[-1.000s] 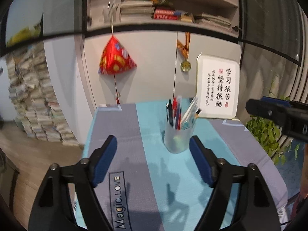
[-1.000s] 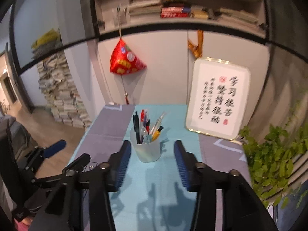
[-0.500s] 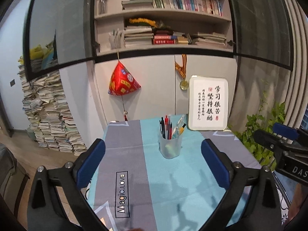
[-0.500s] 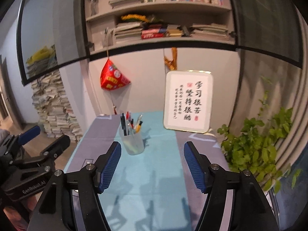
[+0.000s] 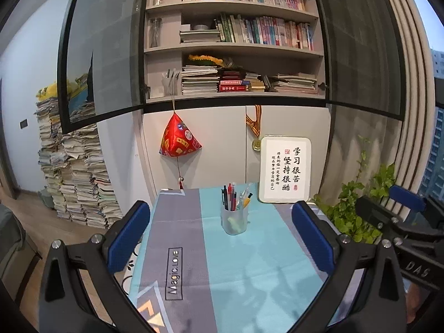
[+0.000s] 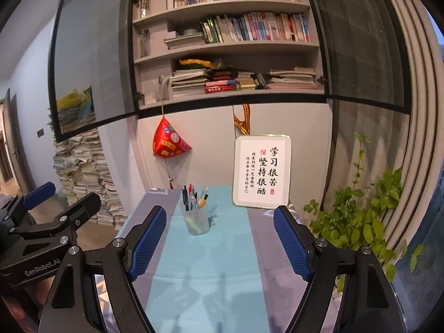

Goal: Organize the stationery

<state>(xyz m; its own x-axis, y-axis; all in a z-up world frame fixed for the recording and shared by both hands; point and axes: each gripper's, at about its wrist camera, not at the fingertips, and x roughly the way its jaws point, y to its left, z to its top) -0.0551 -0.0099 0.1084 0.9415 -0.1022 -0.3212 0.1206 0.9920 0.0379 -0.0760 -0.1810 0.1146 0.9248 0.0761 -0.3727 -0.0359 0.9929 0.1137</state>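
Pen cup (image 5: 234,220) upright at mid-frame on the table (image 5: 249,272), full of pens, well apart from both grippers. Left gripper (image 5: 222,245) and right gripper (image 6: 220,245): fingers spread wide, holding nothing. Likely hazards: clipping the tall pens and tipping the light cup, or knocking the framed sign (image 6: 262,170) leaning just behind it.

We see a frosted, translucent plastic pen cup (image 5: 234,222) on a matt woven tablecloth (image 5: 249,272). Behind the cup leans a glossy white framed sign (image 5: 285,172) with a shiny gold rim. Left of the cup, a shiny red fabric ornament (image 5: 179,139) hangs. Our grippers' pads (image 6: 147,242) are textured blue rubber on matt black plastic arms with metal screws.
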